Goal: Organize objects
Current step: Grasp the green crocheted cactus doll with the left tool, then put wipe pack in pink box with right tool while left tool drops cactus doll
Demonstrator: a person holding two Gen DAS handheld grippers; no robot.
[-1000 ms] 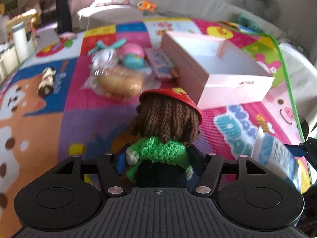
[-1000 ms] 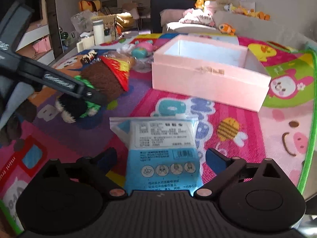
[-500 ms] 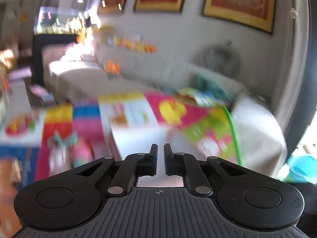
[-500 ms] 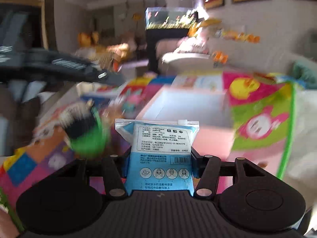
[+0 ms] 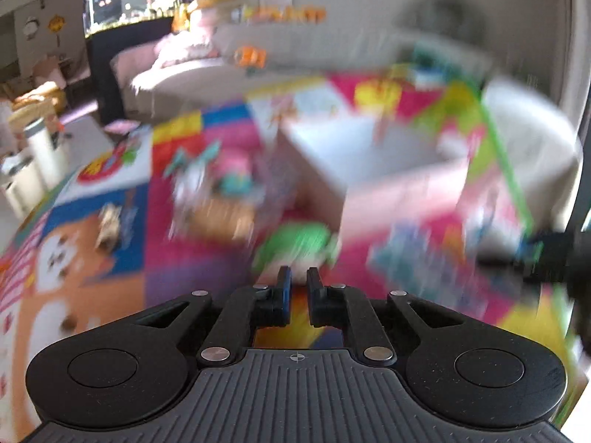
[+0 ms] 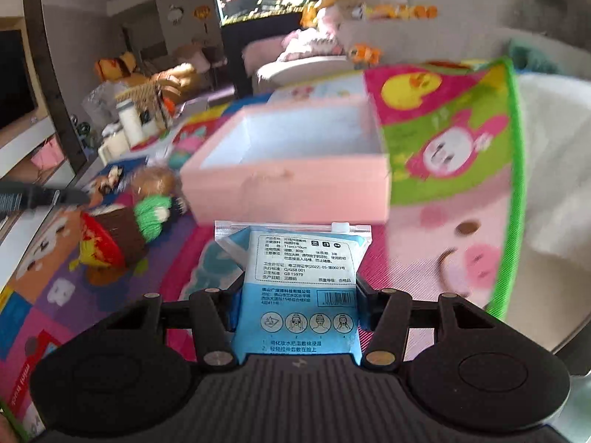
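Observation:
My right gripper (image 6: 293,295) is shut on a blue and white sachet packet (image 6: 295,277) and holds it above the mat, in front of the open pink box (image 6: 291,162). A crocheted doll (image 6: 122,225) with a red hat and green top lies on the mat left of the packet. My left gripper (image 5: 297,288) is shut and empty, just above that doll, a green blur in the left wrist view (image 5: 295,247). The pink box (image 5: 369,162) is ahead and to the right in that view, which is blurred.
The colourful play mat (image 6: 443,140) covers the surface. A bagged bun (image 5: 218,214), a pink and teal toy (image 5: 236,170) and a small wrapped item (image 5: 109,219) lie left of the box. A sofa (image 5: 207,74) stands behind. Shelves (image 6: 33,147) are at the left.
My left gripper let go of the doll, which now lies on the mat, swung up, shut, and came back down. My right gripper closed on the packet and lifted it toward the box.

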